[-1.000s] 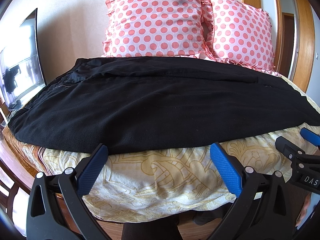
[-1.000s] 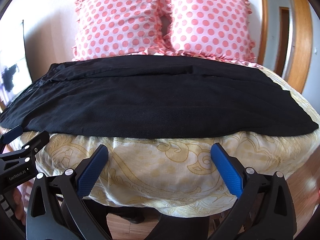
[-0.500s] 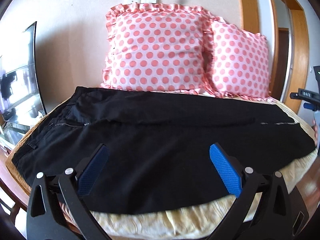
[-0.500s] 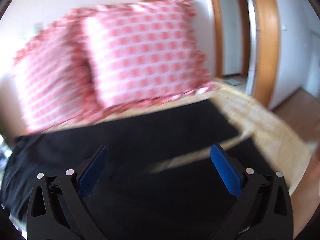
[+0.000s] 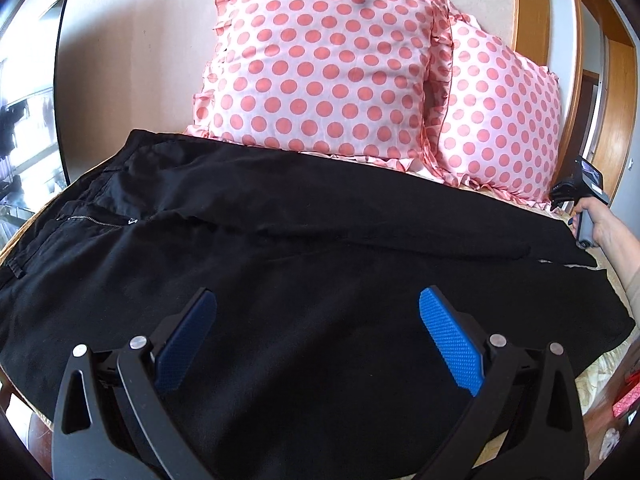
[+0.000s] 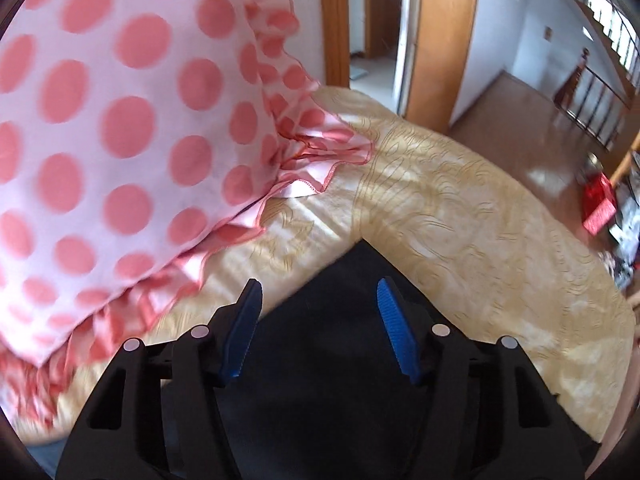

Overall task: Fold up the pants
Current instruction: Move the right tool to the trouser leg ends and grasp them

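Black pants (image 5: 304,256) lie spread flat across the bed, waistband and zipper at the left, legs running to the right. My left gripper (image 5: 316,328) is open, hovering over the middle of the near leg, holding nothing. My right gripper (image 6: 318,312) is open with its jaws partly narrowed, just above the far cuff corner of the pants (image 6: 352,280). The right gripper's body and the hand holding it also show at the far right of the left wrist view (image 5: 582,196).
Two pink polka-dot pillows (image 5: 328,64) (image 6: 112,128) lean at the head of the bed, close to the left of my right gripper. The yellow patterned bedspread (image 6: 460,200) shows past the cuff. A doorway and wooden floor (image 6: 500,92) lie beyond the bed.
Both grippers moved forward from the bed's near edge over the pants. The right one swung far right to the cuff end near the pillows and its jaws narrowed.
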### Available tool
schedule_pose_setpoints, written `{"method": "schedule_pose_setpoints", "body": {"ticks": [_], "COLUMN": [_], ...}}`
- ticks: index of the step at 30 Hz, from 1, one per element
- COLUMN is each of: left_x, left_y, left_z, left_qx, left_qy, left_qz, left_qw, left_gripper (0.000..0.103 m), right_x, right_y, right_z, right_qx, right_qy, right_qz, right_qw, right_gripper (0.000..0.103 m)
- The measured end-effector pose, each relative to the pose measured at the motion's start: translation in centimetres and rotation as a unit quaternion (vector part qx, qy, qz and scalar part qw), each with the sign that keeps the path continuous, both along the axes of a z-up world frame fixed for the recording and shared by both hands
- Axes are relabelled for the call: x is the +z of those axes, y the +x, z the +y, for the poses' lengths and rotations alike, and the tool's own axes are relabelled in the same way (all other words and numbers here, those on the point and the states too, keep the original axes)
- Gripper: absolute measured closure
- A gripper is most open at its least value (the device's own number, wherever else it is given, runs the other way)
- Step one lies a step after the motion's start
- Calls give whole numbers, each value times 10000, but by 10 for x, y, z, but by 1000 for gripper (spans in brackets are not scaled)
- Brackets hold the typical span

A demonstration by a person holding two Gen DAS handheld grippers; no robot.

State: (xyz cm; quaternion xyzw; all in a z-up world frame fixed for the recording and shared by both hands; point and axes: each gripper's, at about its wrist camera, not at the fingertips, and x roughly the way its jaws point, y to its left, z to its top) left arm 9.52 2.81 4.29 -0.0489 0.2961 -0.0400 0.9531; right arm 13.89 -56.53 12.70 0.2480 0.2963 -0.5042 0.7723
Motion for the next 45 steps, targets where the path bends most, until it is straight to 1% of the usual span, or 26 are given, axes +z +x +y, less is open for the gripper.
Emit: {"method": "schedule_pose_setpoints", "body": {"ticks": [3, 4, 6, 8, 9, 10, 12, 13, 14, 15, 16, 18, 21, 23, 26, 28, 30, 31, 33, 36, 39, 40, 42, 43, 44, 45], "left_x": [-5, -7, -9, -9, -9, -8, -7, -6, -6, -5, -5, -3, -1, 1, 2, 2, 2, 3, 3, 3, 4, 5, 7, 9, 11, 11], "left_y": [4, 5, 7, 8, 7, 6, 4, 2, 1, -1, -4, -7, -14, -20, -27, -31, -34, -36, -38, -41, -43, -45, -51, -55, -59, -59], "left_z": [-1, -2, -2, -1, 1, 1, 2, 3, 4, 5, 7, 8, 12, 13, 13, 12, 11, 9, 7, 2, -5, -6, -7, -8, -8, -8], "left_qx": [-35, -45, -66, -80, -89, -85, -74, -72, -70, -65, -60, -57, -51, -60, -87, -104, -121, -138, -172, -187, -229, -245, -276, -262, -212, -189], "left_qy": [71, 112, 127, 75, 34, 22, 16, 4, -9, -24, -47, -98, -173, -214, -266, -295, -313, -327, -322, -202, -25, 1, 38, 94, 175, 211], "left_qz": [56, 89, 124, 139, 126, 113, 84, 66, 54, 46, 37, 24, -17, -51, -81, -113, -138, -153, -178, -260, -362, -416, -563, -712, -827, -869], "left_qw": [10000, 9999, 9998, 9998, 9999, 9999, 9999, 10000, 10000, 10000, 10000, 9999, 9998, 9997, 9996, 9994, 9993, 9993, 9992, 9993, 9991, 9988, 9980, 9971, 9962, 9958], "left_gripper": [2, 2, 2, 2, 2, 2, 2, 2, 2, 2, 2, 2, 2, 2, 2, 2, 2, 2, 2, 2, 2, 2, 2, 2, 2, 2], "right_x": [-12, -13, -17, -18, -18, -19, -18, -17, -17, -17, -18, -17, -14, -11, -10, -14, -22, -32, -50, -75, -88, -89, -93, -95, -96, -94], "right_y": [16, 20, 23, 20, 16, 11, -2, -12, -24, -31, -44, -61, -96, -129, -170, -199, -229, -246, -268, -279, -278, -277, -283, -283, -284, -285], "right_z": [-13, -12, -8, -1, 0, 1, -2, -2, -3, -3, -2, 6, 31, 51, 76, 106, 132, 147, 161, 163, 158, 156, 157, 155, 156, 157], "right_qx": [-272, -388, -438, -444, -450, -465, -377, -341, -267, -224, -137, -1, 347, 677, 1010, 1215, 1339, 1357, 1264, 1179, 1187, 1162, 1175, 1185, 1233, 1238], "right_qy": [136, -13, -173, -329, -369, -411, -369, -291, -140, -38, 116, 190, 128, 179, 58, -67, -62, -53, -6, 317, 630, 729, 953, 1074, 1142, 1164], "right_qz": [252, 412, 604, 597, 597, 591, 320, 132, -173, -360, -692, -1021, -1543, -2081, -2495, -2610, -2759, -2774, -2724, -2616, -2656, -2714, -2894, -2996, -3121, -3168], "right_qw": [9992, 9984, 9971, 9967, 9965, 9963, 9981, 9989, 9994, 9991, 9974, 9946, 9873, 9756, 9631, 9576, 9518, 9511, 9538, 9574, 9547, 9526, 9452, 9406, 9350, 9331], "right_gripper": [40, 40, 43, 59, 64, 74, 84, 90, 94, 96, 98, 98, 98, 98, 98, 98, 98, 98, 98, 98, 98, 97, 88, 70, 58, 56]}}
